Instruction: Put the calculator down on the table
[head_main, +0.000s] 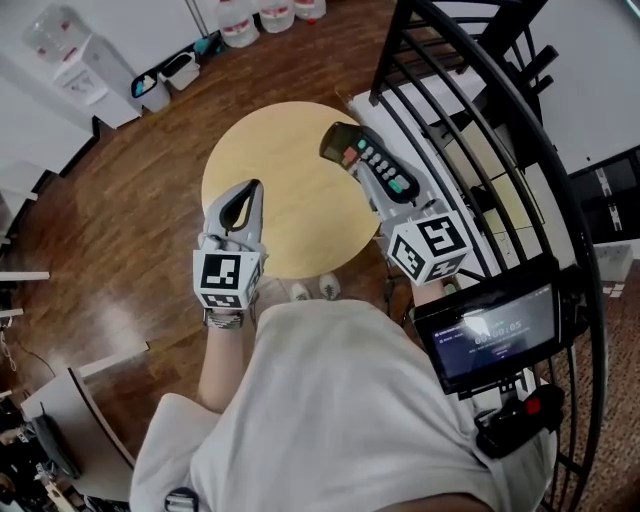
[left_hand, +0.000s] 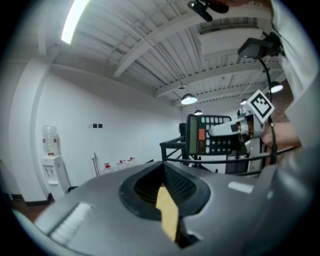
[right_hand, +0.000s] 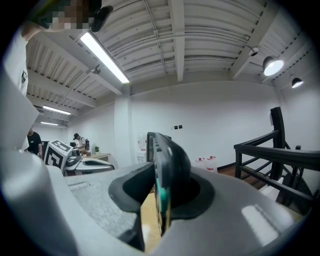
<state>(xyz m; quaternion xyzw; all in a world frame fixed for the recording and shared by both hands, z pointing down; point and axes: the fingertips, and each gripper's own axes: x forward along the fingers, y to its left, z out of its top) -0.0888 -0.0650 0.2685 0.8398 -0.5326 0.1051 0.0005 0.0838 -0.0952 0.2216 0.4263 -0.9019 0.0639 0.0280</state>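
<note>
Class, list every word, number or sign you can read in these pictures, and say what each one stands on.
Nothing here reads clearly enough to quote.
Small screen: a row of pale digits, too blurred to read.
Calculator: key marks too small to read.
Marker cubes: black square patterns only, no letters or numbers.

There is one calculator (head_main: 350, 148) and one round table (head_main: 280, 150). Two grippers show, the left gripper (head_main: 250, 195) and the right gripper (head_main: 378, 180). There are three water jugs (head_main: 238, 25) and one water dispenser (head_main: 85, 60).
</note>
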